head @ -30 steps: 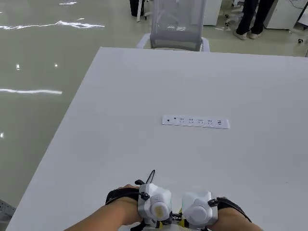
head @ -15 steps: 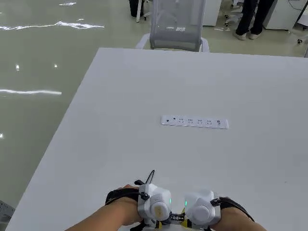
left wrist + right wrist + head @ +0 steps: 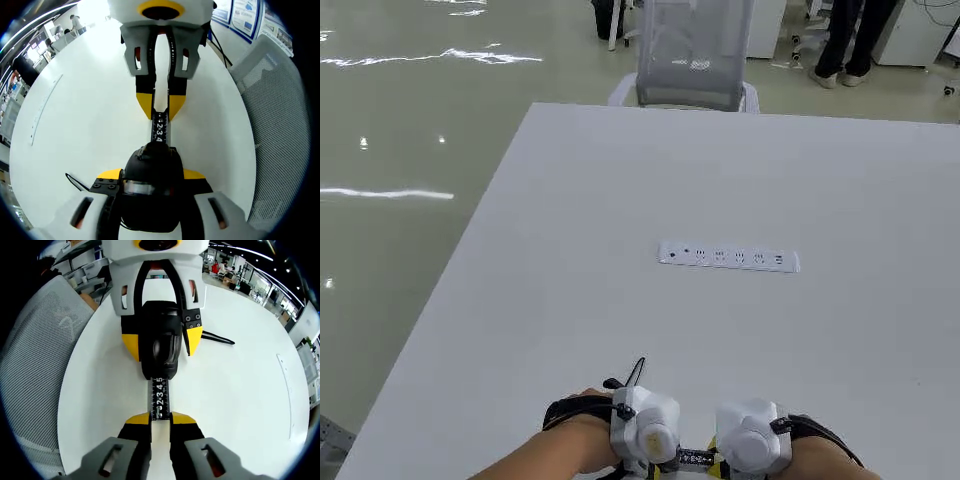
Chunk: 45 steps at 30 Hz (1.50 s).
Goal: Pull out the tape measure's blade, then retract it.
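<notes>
1. White table [image 3: 620, 200] lies under both grippers and stretches far ahead of them.
2. Grey mesh chair [image 3: 695, 50] stands at the table's far edge, well beyond the grippers.
3. Left gripper [image 3: 150, 175] and right gripper [image 3: 160, 419] face each other tip to tip, close together over the table's near edge.
4. White power strip [image 3: 728, 257] lies flat on the table, well ahead of both grippers and apart from them.
5. Black tape measure [image 3: 150, 192] sits clamped between the left gripper's yellow-tipped jaws, its mouth towards the right gripper.
6. Blade [image 3: 159, 397] runs a short way out of that mouth into the right gripper, whose jaws are pinched narrow on its end; the numbers 2 to 5 show in the span between the grippers.
</notes>
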{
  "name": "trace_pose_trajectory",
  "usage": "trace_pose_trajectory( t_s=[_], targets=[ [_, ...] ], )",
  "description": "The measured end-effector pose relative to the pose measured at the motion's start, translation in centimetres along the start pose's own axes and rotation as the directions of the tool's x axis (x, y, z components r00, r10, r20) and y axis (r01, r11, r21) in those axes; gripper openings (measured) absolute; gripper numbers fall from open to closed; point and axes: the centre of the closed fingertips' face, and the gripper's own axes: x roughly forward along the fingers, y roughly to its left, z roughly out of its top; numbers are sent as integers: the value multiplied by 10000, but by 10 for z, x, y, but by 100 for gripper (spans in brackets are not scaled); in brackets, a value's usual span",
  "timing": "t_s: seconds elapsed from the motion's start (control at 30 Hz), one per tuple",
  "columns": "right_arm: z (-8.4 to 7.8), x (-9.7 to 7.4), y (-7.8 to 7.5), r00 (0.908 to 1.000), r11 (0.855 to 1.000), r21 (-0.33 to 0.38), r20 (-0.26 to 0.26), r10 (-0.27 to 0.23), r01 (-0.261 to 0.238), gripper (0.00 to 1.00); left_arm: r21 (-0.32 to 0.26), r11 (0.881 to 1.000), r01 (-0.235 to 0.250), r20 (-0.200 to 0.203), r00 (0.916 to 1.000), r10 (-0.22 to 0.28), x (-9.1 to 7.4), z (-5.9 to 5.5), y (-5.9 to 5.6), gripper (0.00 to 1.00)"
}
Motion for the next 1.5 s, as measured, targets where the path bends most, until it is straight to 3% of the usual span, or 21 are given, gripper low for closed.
trace_pose_trajectory(
  t_s=[1.5],
  targets=[
    [-34, -25, 1, 9996, 9998, 194, -282, -65, 70, 11, -126, 9999, 57, -123, 9999, -58, 1, 0, 1, 39]
  ],
)
